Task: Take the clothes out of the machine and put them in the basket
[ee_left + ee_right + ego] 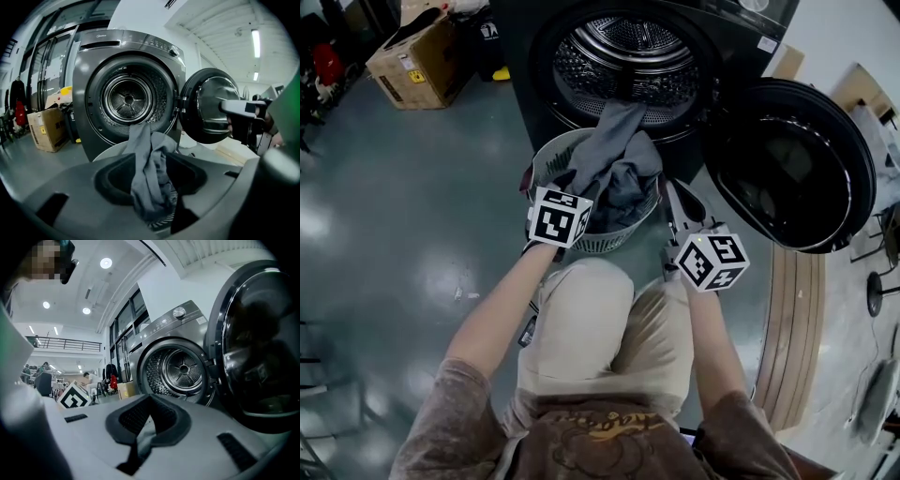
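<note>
Two forearms extended: left gripper (pixel 579 194) tilted over basket (pixel 546 156), right gripper (pixel 675 194) level.

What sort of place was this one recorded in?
Probably a big workshop or lab hall, not a home: a dark grey front-loading washing machine stands on a glossy grey floor near a brown cardboard box, under a high white ceiling with a railed upper gallery.

Top: mottled brown short-sleeved T-shirt (pixel 600 436), dark looping chest print | legs: plain beige trousers (pixel 600 328) | left gripper (pixel 150 180): dark grey moulded shell, smooth black pads (pixel 113 180), white cube with black square markers (pixel 559 217) | right gripper (pixel 149 423): pale grey shell, ribbed black pads (pixel 130 416), matching white marker cube (pixel 711 259)
</note>
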Tool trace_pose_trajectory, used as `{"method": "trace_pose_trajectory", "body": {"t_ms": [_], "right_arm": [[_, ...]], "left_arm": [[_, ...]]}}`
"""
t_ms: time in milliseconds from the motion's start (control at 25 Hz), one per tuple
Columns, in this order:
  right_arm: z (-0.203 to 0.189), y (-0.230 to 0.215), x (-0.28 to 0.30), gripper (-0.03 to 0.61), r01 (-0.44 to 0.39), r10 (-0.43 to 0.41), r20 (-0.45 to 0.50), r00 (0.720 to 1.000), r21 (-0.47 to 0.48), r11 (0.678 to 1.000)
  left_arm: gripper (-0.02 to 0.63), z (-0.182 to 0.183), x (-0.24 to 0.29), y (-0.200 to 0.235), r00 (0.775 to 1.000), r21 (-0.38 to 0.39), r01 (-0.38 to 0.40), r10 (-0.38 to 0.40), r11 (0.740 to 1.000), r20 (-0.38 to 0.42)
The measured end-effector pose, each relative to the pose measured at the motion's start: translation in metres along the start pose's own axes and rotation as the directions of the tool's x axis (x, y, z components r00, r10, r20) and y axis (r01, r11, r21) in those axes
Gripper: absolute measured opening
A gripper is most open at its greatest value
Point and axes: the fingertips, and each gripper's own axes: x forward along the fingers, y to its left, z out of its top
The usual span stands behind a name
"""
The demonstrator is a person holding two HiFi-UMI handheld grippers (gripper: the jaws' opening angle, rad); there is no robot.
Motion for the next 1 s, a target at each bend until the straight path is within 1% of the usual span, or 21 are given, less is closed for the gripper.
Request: {"method": "trace_pose_trajectory", "body": {"t_ms": [280, 440, 600, 760, 920, 1000], "right_arm": [[-0.007, -0.007, 0.010, -0.003, 0.018, -0.018, -0.018, 1.000, -0.001, 1.000], [-0.014, -0.012, 0.021, -0.003, 0.029, -0.029, -0.030, 0.999, 0.002, 1.000], [-0.019, -0.020, 0.031, -0.003, 0.054, -0.054, -0.042, 0.998, 0.005, 0.999], [-0.022, -0.035, 0.042, -0.003, 0.088, -0.087, -0.043, 0.995, 0.006, 0.996], [-0.027, -0.048, 0.052, -0.003, 0.116, -0.115, -0.049, 0.992, 0.016, 0.993], [-0.029, -0.054, 0.055, -0.003, 0.127, -0.126, -0.055, 0.991, 0.018, 0.992]], "left_arm": [[0.221, 0.003, 0.019, 0.004, 1.000, 0.000, 0.028, -0.028, 1.000, 0.002], [0.230, 0.008, 0.043, 0.008, 0.999, 0.023, 0.051, -0.051, 0.998, -0.004], [0.233, 0.022, 0.086, 0.015, 0.998, 0.056, 0.062, -0.062, 0.997, 0.007], [0.234, 0.037, 0.137, 0.026, 0.998, 0.105, 0.053, -0.055, 0.993, 0.020], [0.236, 0.041, 0.182, 0.039, 1.000, 0.170, 0.031, -0.030, 0.985, -0.008], [0.236, 0.040, 0.197, 0.044, 0.999, 0.173, 0.028, -0.023, 0.985, -0.030]]}}
